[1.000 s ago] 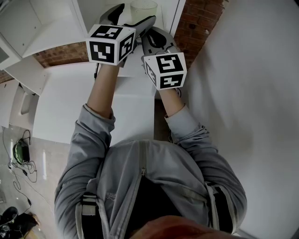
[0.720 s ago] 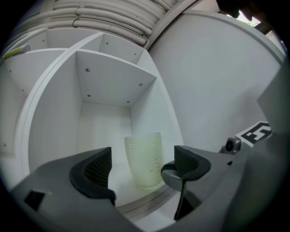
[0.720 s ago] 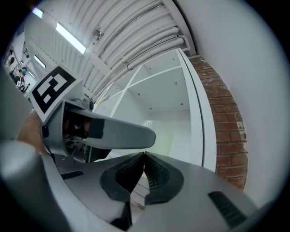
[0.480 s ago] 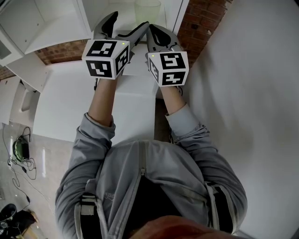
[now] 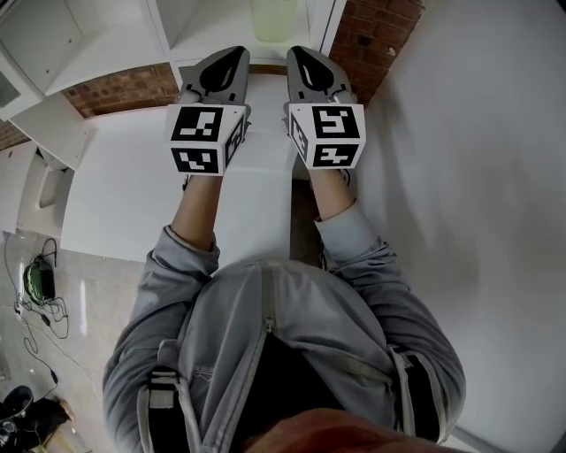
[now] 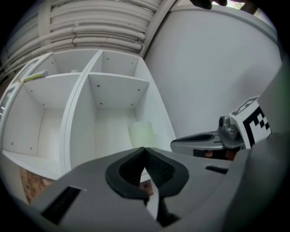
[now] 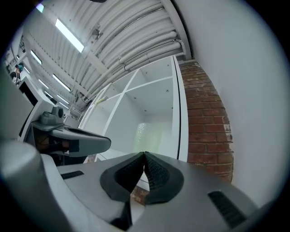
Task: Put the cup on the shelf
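Zero steps left, judged: cup [image 5: 274, 18] stands in a shelf [image 5: 199, 22] bay, apart from both tongs.
Next move: probably just lowering the arms, staying clear of the cup.
Left tongs [image 5: 228, 55]: pressed together, empty, touching nothing.
Right tongs [image 5: 302, 55]: pressed together, empty, near the shelf front.

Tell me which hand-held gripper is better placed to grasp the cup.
Probably right: in the head view the right hand-held gripper sits closer to the cup than the left hand-held gripper. Both are shut, empty.
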Motion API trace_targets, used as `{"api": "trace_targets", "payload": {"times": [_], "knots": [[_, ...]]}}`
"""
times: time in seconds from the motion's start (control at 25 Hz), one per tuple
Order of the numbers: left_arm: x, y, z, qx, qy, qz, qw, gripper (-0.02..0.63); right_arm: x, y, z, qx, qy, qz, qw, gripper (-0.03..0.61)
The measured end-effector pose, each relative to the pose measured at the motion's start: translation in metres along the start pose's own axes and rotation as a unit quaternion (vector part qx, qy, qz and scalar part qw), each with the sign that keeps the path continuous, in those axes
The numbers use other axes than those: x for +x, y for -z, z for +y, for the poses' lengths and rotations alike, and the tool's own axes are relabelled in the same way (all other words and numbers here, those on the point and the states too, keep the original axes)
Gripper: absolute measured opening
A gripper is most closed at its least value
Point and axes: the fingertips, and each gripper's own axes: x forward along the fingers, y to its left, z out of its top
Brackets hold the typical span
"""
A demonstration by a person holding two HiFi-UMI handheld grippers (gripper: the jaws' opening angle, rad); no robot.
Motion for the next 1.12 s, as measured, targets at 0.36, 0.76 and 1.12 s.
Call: {"api": "trace_targets", "payload": {"times": [0.36, 0.76, 1.12], "knots": [[-0.041, 0.024, -0.030, -0.006, -0.006, 0.002, 1.0000, 0.006, -0.065, 0.010, -0.004, 0.005, 0.038, -0.005, 0.999, 0.026], [-0.081, 0.057, -0.039, -0.013, -0.036, 0.011, 0.9992, 0.006, -0.110, 0.045, 0.009, 0.011, 0.055, 0.014, 0.998, 0.026], [-0.113, 0.102, -0.068, -0.032, -0.018, 0.053, 0.9979, 0.006, -0.142, 0.082, 0.041, 0.024, 0.037, 0.037, 0.998, 0.026]]}}
